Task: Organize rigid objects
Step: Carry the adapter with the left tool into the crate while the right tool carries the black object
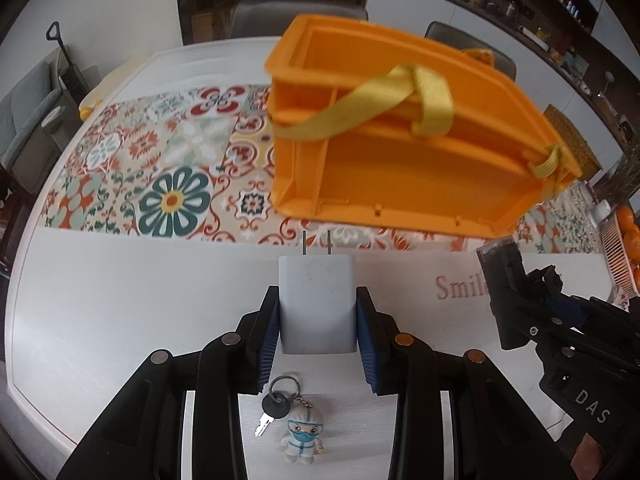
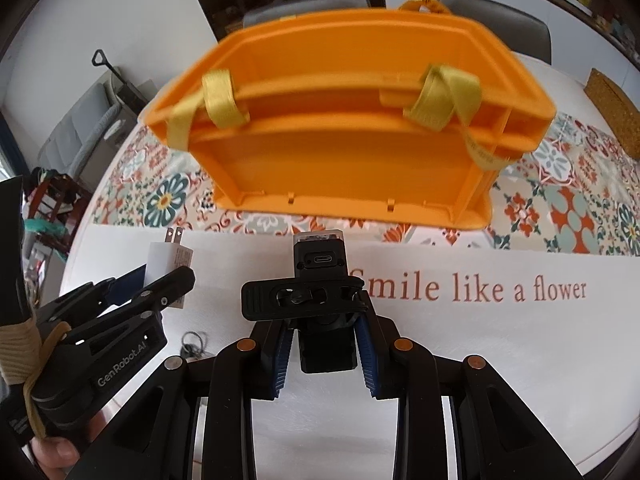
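Left claw (image 1: 317, 312) clamped on white charger (image 1: 316, 300), right claw (image 2: 323, 344) on black clip device (image 2: 318, 280).

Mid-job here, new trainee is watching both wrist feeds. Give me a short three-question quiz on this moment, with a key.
1. True or false: the left gripper holds the white charger.
2. What does the right gripper grip?
A. keychain
B. black clip device
C. strap
3. Fill in: the keychain lies on the ____.

Key: 1 true. 2 B, the black clip device. 3 table, not in the orange basket.
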Motion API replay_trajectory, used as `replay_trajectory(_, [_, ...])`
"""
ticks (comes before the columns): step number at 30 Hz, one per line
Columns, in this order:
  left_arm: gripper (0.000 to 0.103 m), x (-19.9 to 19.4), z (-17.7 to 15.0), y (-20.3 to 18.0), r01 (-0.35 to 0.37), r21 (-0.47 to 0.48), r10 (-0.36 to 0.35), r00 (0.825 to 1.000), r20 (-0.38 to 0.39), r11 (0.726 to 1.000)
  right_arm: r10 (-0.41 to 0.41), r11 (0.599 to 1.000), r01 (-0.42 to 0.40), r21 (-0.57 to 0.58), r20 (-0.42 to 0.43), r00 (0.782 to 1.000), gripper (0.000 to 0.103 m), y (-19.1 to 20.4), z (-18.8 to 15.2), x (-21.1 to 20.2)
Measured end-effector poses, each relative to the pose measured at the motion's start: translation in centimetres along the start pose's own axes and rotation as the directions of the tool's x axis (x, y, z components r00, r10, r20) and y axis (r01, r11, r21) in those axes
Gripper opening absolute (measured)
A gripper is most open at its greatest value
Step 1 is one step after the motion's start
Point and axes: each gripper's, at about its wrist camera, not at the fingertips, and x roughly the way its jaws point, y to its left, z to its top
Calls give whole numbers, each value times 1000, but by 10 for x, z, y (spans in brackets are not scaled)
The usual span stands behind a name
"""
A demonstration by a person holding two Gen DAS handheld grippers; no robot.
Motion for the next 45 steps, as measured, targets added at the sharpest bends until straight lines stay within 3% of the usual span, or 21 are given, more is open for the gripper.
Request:
replay_trajectory(23, [36, -66, 37, -14, 45, 48, -52, 986, 160, 998, 15, 1000, -15, -1, 157, 988, 30, 3, 25, -67])
replay_trajectory(45, [36, -84, 91, -37, 75, 105, -99, 964, 248, 992, 3, 1000, -9, 21, 267, 964, 30, -7, 66, -101])
